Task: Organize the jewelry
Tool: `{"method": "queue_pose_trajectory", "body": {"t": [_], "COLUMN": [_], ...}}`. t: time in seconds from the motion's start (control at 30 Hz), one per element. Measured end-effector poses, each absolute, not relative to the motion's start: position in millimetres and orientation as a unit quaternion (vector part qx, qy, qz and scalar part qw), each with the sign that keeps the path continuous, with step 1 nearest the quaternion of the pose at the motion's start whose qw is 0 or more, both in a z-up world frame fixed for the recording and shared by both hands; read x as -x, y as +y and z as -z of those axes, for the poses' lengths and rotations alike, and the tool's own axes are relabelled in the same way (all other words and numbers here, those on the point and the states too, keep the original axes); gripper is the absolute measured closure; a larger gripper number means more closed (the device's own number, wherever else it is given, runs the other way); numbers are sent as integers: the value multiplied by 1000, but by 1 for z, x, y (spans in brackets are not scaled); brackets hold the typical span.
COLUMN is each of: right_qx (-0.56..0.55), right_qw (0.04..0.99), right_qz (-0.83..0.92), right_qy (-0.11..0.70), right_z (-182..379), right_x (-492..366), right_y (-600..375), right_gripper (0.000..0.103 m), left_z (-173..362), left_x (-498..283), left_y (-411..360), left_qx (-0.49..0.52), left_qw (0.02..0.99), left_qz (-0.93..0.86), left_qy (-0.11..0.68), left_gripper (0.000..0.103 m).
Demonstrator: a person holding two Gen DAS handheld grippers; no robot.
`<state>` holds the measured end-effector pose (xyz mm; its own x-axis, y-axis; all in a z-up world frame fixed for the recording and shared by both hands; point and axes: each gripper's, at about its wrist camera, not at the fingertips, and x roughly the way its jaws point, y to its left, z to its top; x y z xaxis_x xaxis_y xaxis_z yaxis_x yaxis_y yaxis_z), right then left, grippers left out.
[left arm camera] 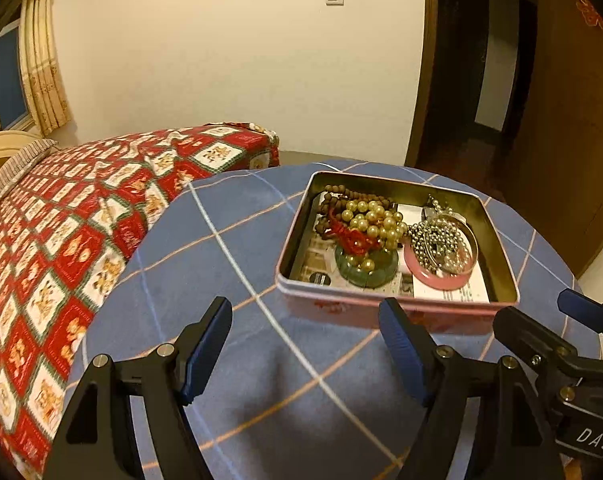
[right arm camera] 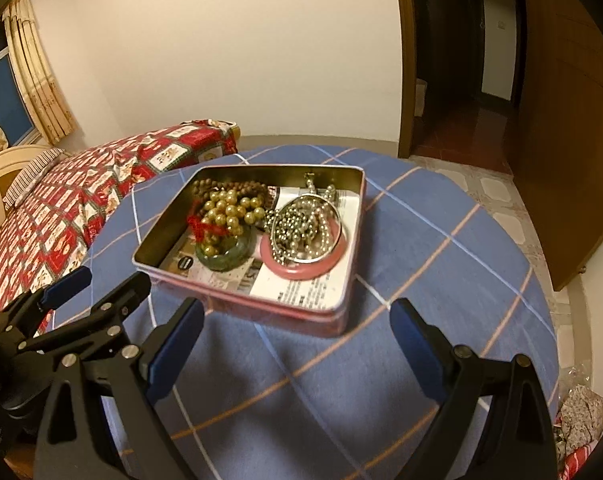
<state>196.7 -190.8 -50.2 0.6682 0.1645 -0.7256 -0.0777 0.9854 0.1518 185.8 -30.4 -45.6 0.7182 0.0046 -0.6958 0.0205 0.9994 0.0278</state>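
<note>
Sitting on the blue checked bench (right arm camera: 441,240), pink tin (right arm camera: 261,308) holding pearl beads (right arm camera: 231,210), green bangle (right arm camera: 227,258), pink bangle (right arm camera: 301,270), left gripper (left arm camera: 305,316) and right gripper (right arm camera: 297,316) hovering just before it, both jaws standing apart, gripping nothing.

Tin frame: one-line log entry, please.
left gripper open, empty | right gripper open, empty | tin on table, lidless | jewelry inside tin

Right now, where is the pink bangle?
In both wrist views the pink bangle lies inside the open tin, on its right side, under the silver bead chain, beside the green bangle.
</note>
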Motion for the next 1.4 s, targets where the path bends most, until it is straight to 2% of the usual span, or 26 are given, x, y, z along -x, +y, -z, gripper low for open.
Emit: {"method": "queue_pose_trajectory", "body": {"t": [0.53,0.93,1.1,1.4], "right_qx": [-29,-19,-15,-20], "right_qw": [948,967,973,982], "right_qz": [-49,-45,-50,-44], "right_qy": [313,251,225,182], "right_z": [13,-18,-33,-52], "right_x": [-108,-65,-53,-40], "right_y": [-180,-170,-163,-158], "right_gripper": [7,3,1,0], "left_z": [14,-16,-30,-46], "left_x": [-87,-38,-25,-15], "left_y": [-22,-16,-14,-8], "left_qx": [-4,-7,-12,-3], "left_qw": [951,968,975,981], "left_qz": [2,-6,-14,-17], "left_qy": [308,251,219,191], "left_gripper": [27,26,19,16]}}
